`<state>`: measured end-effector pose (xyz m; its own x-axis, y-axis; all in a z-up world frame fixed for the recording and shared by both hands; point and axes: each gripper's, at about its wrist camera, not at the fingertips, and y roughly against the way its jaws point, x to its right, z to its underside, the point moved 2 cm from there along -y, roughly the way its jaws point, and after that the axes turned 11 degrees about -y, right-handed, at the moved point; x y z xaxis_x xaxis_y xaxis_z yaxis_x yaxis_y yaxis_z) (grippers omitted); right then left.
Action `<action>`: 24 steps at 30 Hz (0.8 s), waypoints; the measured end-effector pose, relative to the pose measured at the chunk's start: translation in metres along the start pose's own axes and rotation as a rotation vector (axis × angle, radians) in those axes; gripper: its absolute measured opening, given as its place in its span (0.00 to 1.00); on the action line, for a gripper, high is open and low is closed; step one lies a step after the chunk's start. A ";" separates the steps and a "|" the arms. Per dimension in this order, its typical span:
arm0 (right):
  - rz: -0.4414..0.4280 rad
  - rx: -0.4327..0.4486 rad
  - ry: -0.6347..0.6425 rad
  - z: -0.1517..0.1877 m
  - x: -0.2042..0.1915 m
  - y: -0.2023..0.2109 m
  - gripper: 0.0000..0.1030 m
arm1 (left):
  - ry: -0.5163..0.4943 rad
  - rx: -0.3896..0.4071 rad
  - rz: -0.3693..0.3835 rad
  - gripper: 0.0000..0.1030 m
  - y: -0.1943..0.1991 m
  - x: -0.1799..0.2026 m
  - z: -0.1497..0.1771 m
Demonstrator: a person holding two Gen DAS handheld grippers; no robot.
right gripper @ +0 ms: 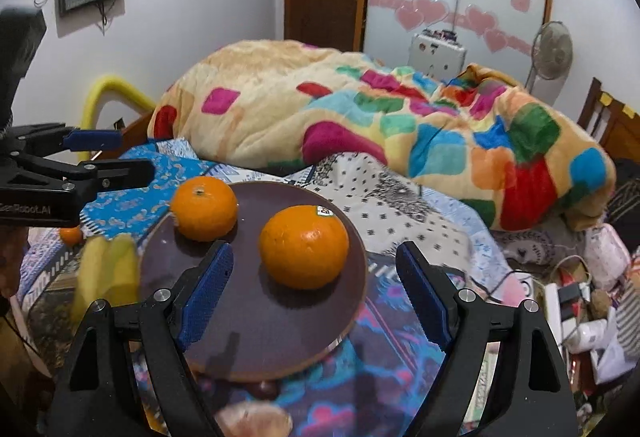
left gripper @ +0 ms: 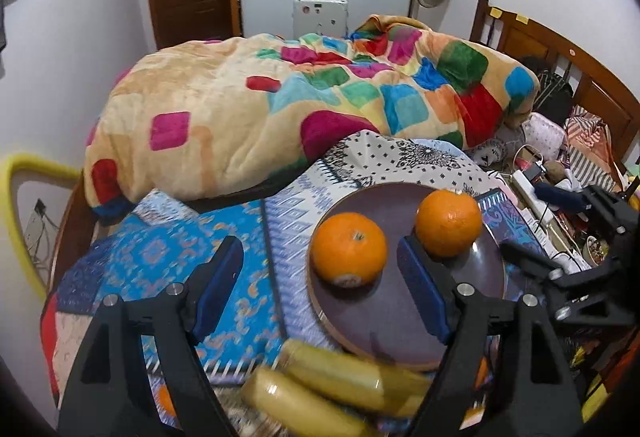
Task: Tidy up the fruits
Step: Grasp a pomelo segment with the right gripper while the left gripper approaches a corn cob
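Two oranges sit on a round dark plate (left gripper: 400, 337) that lies on the patterned bedcover (left gripper: 160, 257). The left orange (left gripper: 349, 248), stem up, rests near the plate's left rim; the right orange (left gripper: 449, 223), which carries a small sticker in the right wrist view, rests toward the far right side, apart from the first. The left gripper (left gripper: 320, 287) stands with its jaws wide apart and nothing between the pads; the left orange appears in the gap beyond the fingertips, untouched. The right gripper (right gripper: 316, 293) is likewise spread wide and grips nothing; the stickered orange lies ahead of its fingers, clear of both pads. Bananas (left gripper: 340, 385), blurred, lie just in front of the plate's near-left edge. A further small orange (right gripper: 71, 235) shows on the cover to the left, partly hidden. A multicoloured blanket (left gripper: 280, 97) is heaped behind the plate.
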<state>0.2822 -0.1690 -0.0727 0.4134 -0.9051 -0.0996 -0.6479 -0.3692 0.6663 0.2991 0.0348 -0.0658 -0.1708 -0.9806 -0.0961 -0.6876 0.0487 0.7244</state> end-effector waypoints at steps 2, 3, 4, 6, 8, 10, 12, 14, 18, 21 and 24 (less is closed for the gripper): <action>0.002 0.020 -0.005 0.003 -0.001 0.016 0.79 | -0.003 0.003 -0.013 0.77 0.013 -0.001 0.009; 0.000 0.030 -0.006 0.006 -0.002 0.025 0.79 | -0.005 0.005 -0.019 0.78 0.020 -0.001 0.014; -0.001 0.038 -0.008 0.008 -0.003 0.032 0.79 | -0.005 0.009 -0.024 0.78 0.028 -0.001 0.020; -0.006 0.052 -0.011 0.015 -0.007 0.047 0.79 | -0.004 0.011 -0.031 0.80 0.041 0.000 0.032; -0.004 0.061 -0.010 0.021 -0.010 0.057 0.79 | -0.002 0.015 -0.043 0.81 0.054 0.001 0.046; -0.002 0.072 -0.001 0.030 -0.018 0.067 0.79 | -0.010 0.016 -0.052 0.82 0.066 0.003 0.060; -0.013 0.074 0.005 0.039 -0.023 0.075 0.79 | -0.012 0.016 -0.055 0.84 0.075 0.005 0.075; -0.025 0.075 0.013 0.052 -0.032 0.080 0.79 | -0.014 0.012 -0.060 0.86 0.082 0.007 0.091; -0.052 0.054 0.040 0.077 -0.048 0.081 0.79 | -0.015 -0.003 -0.079 0.86 0.091 0.009 0.122; -0.075 0.027 0.064 0.094 -0.059 0.075 0.79 | -0.004 -0.020 -0.077 0.86 0.094 0.011 0.144; -0.102 -0.022 0.067 0.110 -0.066 0.062 0.79 | 0.013 -0.043 -0.060 0.86 0.094 0.011 0.166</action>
<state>0.1442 -0.1550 -0.1064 0.5189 -0.8466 -0.1182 -0.5864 -0.4531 0.6715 0.1152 0.0603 -0.1120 -0.1213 -0.9839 -0.1314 -0.6650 -0.0177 0.7466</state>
